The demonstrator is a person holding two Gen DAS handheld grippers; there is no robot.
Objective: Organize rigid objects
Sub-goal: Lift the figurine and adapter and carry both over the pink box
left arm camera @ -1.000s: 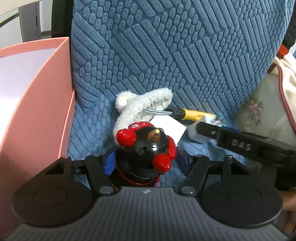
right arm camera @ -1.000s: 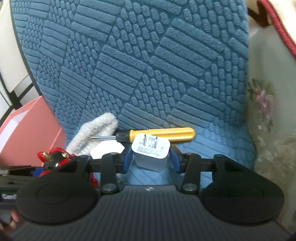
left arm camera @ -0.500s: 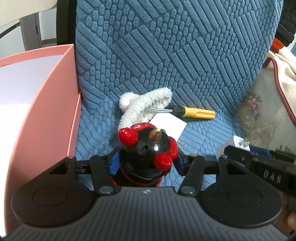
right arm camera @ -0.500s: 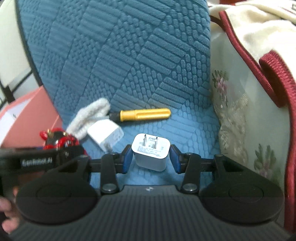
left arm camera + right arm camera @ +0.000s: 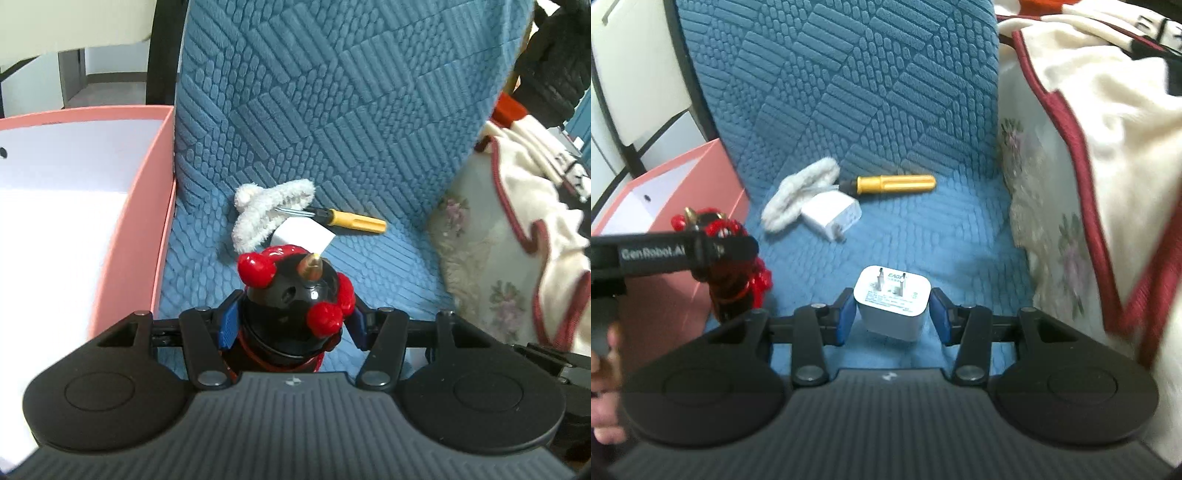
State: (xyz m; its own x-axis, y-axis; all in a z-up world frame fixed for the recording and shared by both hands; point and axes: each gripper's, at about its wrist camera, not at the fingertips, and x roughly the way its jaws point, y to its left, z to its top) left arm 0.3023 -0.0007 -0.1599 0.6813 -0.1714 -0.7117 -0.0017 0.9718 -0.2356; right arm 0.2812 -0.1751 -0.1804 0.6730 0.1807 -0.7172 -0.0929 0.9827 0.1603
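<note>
My left gripper [image 5: 293,325] is shut on a black and red toy figure [image 5: 295,299] and holds it above the blue seat, right of the pink box [image 5: 162,221]. My right gripper [image 5: 892,314] is shut on a white plug adapter [image 5: 892,306], prongs pointing forward. On the seat lie a second white adapter [image 5: 831,216], a yellow-handled screwdriver [image 5: 897,183] and a white fluffy cloth piece [image 5: 798,192]. The left gripper with the toy also shows in the right wrist view [image 5: 727,254].
The blue textured cushion [image 5: 332,110] forms seat and back. A floral cushion with a cream, red-trimmed cloth [image 5: 1089,166] lies on the right. The pink box has a white inside [image 5: 66,221].
Both grippers have pulled back and up from the seat with their objects. The left one has moved towards the pink box, and the right one is out of its view.
</note>
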